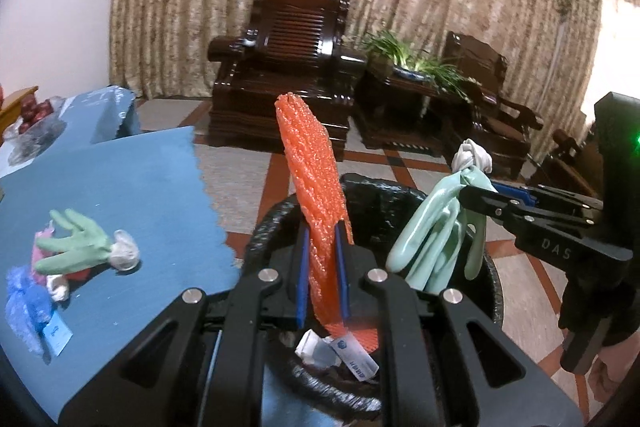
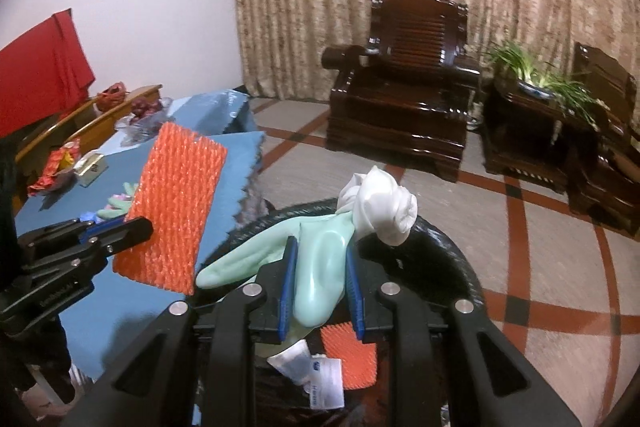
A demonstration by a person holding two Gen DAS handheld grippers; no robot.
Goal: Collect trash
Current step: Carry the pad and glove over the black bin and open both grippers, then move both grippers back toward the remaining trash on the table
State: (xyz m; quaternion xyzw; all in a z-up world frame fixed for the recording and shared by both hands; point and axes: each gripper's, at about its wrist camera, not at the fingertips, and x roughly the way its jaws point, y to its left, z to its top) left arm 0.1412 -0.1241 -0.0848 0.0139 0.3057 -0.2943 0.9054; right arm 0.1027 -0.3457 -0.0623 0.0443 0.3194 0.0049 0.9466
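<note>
- Already both loads hang at the bin: the left gripper (image 1: 322,259) has its jaws pressed tight on the orange foam net (image 1: 312,179), which stands up tall beyond the jaw tips, over the near side of the black-lined trash bin (image 1: 384,195).
- Just below the jaws, paper scraps (image 1: 340,351) and another orange piece already lie in the bin (so the mouth is crowded); a stiff net let go upright could lean on the rim and topple outward.
- The right gripper (image 2: 322,287) pinches the green rubber glove (image 2: 320,259), whose white cuff (image 2: 380,207) pokes past the jaw tips over the far rim; released now, the cuff's weight might drag it onto the floor.
- Farther left of both jaws, a second green glove (image 1: 76,251) and blue wrappers (image 1: 24,307) wait on the blue tablecloth (image 1: 132,187).
</note>
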